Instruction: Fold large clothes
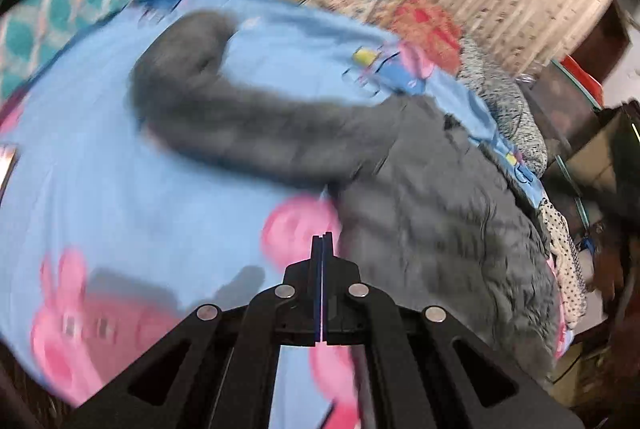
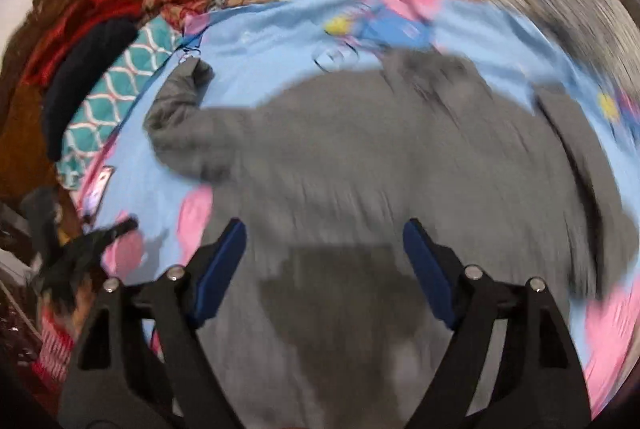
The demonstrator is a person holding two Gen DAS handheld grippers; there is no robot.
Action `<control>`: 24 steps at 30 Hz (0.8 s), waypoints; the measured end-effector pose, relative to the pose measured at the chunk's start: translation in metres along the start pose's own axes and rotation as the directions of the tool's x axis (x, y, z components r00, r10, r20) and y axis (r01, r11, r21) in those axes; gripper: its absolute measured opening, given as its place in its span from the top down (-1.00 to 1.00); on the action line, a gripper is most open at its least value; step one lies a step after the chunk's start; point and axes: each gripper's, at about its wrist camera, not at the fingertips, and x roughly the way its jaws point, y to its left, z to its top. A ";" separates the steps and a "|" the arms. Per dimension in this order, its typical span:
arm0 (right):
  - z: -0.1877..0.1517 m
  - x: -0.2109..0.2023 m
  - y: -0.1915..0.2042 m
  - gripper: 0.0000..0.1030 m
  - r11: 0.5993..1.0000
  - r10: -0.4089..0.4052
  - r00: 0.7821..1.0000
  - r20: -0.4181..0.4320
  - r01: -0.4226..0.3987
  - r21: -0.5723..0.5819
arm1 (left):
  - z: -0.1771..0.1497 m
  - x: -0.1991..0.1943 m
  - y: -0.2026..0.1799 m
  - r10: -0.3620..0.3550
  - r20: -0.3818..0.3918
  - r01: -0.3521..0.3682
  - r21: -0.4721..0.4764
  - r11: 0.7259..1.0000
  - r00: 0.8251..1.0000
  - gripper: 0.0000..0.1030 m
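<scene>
Grey and puffy, the one jacket (image 2: pixel 360 165) lies spread flat on the blue cartoon sheet (image 1: pixel 100 157) on the bed. Your right gripper (image 2: pixel 324 241) is right above the jacket's body, with its two blue pads (image 2: pixel 222 269) wide apart and nothing between them. Your left gripper (image 1: pixel 322 249) is off to the side, over the bare sheet, with its fingers pressed tight together and holding nothing. So your right hand is the nearer one.

From the right camera, one sleeve (image 2: pixel 180 109) sticks out to the left and curls up at its end. Its long way runs sideways, across your fingers. I would guess that this sleeve gets folded in next.

I count one jacket, two sleeves, and two grippers. Everything is blurry.
</scene>
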 end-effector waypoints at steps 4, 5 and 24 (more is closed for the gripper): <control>0.099 0.083 0.007 -0.49 0.999 -0.022 0.998 -0.055 0.024 0.035 | 0.058 0.020 -0.002 0.024 0.085 -0.026 0.017 1.000 0.996 1.00; 0.109 0.099 0.004 -0.49 0.998 -0.016 0.998 -0.067 0.020 0.054 | 0.065 0.019 0.004 0.024 0.096 -0.024 0.001 1.000 0.995 1.00; 0.018 0.097 -0.049 0.35 0.997 -0.072 0.996 -0.046 0.073 0.023 | 0.037 0.156 -0.007 0.088 0.026 -0.090 0.055 0.994 0.996 1.00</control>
